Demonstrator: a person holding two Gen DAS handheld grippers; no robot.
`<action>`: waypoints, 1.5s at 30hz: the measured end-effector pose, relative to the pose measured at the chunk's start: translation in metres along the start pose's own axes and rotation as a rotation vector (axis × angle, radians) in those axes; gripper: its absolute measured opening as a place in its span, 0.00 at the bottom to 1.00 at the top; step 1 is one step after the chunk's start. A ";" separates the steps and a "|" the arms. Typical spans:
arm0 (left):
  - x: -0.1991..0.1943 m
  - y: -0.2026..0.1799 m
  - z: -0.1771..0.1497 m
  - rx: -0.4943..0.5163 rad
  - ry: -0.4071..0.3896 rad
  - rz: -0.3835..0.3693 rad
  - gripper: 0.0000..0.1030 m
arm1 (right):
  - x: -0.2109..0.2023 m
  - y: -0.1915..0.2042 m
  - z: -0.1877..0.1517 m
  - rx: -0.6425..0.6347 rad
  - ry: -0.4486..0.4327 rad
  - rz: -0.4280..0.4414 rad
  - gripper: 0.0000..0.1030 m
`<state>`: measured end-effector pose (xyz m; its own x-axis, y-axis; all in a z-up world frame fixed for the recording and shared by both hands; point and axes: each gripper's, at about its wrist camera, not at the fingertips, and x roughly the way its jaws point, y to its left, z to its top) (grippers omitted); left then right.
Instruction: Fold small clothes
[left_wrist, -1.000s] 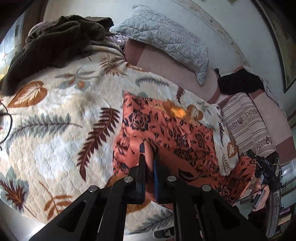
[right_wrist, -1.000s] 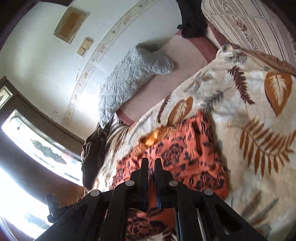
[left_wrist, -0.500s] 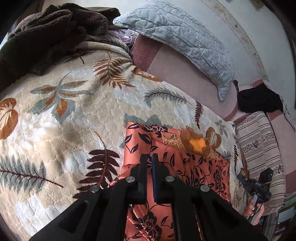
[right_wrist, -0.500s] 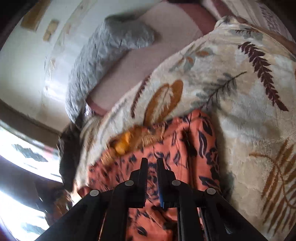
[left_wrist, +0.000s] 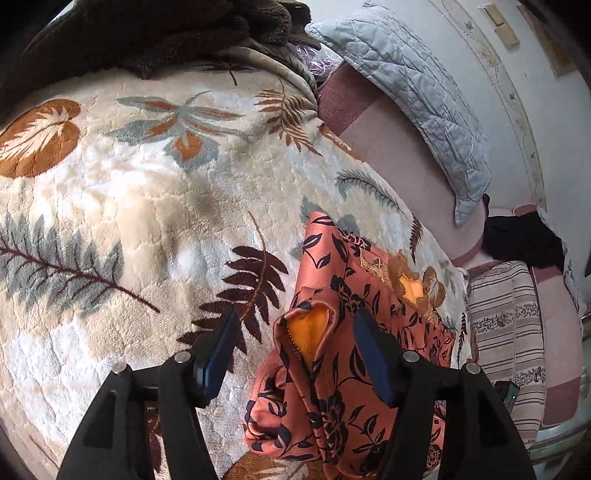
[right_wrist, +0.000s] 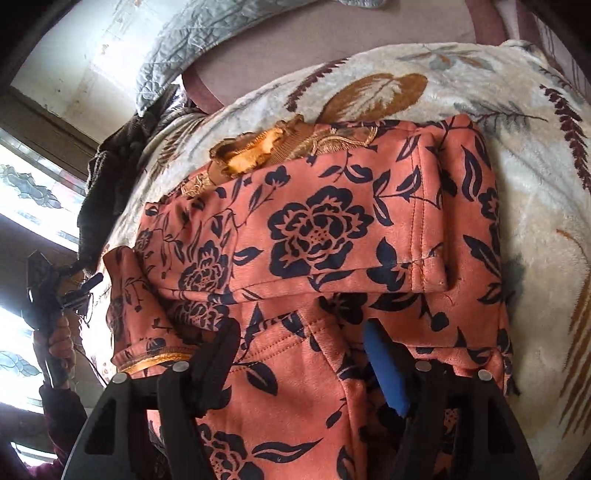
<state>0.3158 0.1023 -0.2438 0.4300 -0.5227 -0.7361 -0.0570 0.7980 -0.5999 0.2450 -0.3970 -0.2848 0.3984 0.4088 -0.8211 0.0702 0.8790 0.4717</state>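
An orange garment with a black flower print (left_wrist: 351, 295) lies folded on the leaf-patterned blanket (left_wrist: 129, 192). Its yellow-lined collar (left_wrist: 410, 288) is at the far end. My left gripper (left_wrist: 295, 328) is open, its jaws wide apart on either side of a raised cuff with orange lining (left_wrist: 308, 325). In the right wrist view the garment (right_wrist: 317, 236) fills the middle, with one layer folded over another. My right gripper (right_wrist: 299, 339) is open just above the near fold. The left gripper and the hand holding it (right_wrist: 55, 291) show at the left edge.
A grey quilted pillow (left_wrist: 417, 81) lies along the wall. A dark brown blanket (left_wrist: 147, 33) is heaped at the far left. A black cloth (left_wrist: 524, 240) and a striped cushion (left_wrist: 506, 314) lie at the right. A bright window (right_wrist: 22, 206) is at the left of the right wrist view.
Both grippers were shut on the garment and carried its edge over toward the collar. Now both have opened and let the fabric go, leaving it folded over.
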 end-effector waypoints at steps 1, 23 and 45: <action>0.002 0.000 -0.002 -0.005 0.010 -0.013 0.67 | 0.000 0.002 -0.001 -0.009 0.002 -0.012 0.73; 0.044 -0.022 0.017 0.036 0.050 -0.041 0.09 | -0.067 0.038 0.006 -0.116 -0.289 -0.163 0.10; 0.055 -0.036 0.060 -0.023 -0.264 -0.038 0.31 | -0.020 -0.165 0.104 0.625 -0.608 -0.184 0.13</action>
<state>0.3952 0.0629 -0.2440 0.6524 -0.4536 -0.6072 -0.0553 0.7706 -0.6350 0.3205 -0.5753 -0.3130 0.7359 -0.0829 -0.6720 0.5958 0.5509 0.5844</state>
